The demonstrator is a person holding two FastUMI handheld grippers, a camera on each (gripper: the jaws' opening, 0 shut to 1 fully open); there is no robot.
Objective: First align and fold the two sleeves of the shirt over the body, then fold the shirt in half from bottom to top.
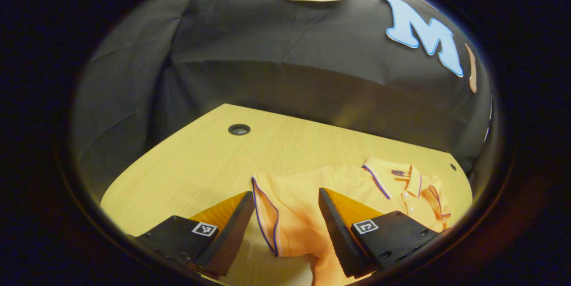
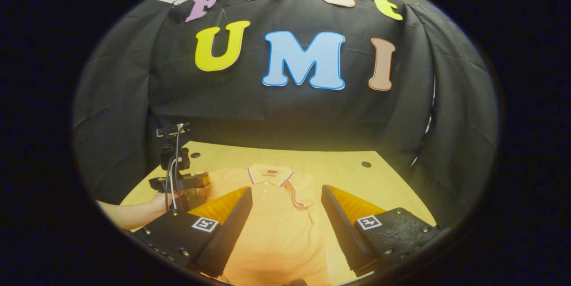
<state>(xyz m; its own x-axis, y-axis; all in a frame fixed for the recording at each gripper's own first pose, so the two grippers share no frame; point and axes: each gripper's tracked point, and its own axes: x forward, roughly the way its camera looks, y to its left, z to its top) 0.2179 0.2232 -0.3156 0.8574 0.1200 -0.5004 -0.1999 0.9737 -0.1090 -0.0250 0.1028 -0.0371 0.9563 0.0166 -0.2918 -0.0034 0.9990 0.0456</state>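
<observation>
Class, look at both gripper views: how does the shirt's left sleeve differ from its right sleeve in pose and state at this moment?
The left sleeve still lies spread out to the side on the table, its striped cuff showing between the open left gripper. The right sleeve is already folded over the shirt body, its cuff near the buttons. The left sleeve sits beside the body, the right one on it. Both are orange with a dark-trimmed cuff.

wooden table [image 1: 196, 161], round cable hole [image 1: 239, 129], black cloth wall [image 2: 285, 116]

Recording booth, black cloth wall [image 2: 285, 116], wooden table [image 1: 200, 161]
</observation>
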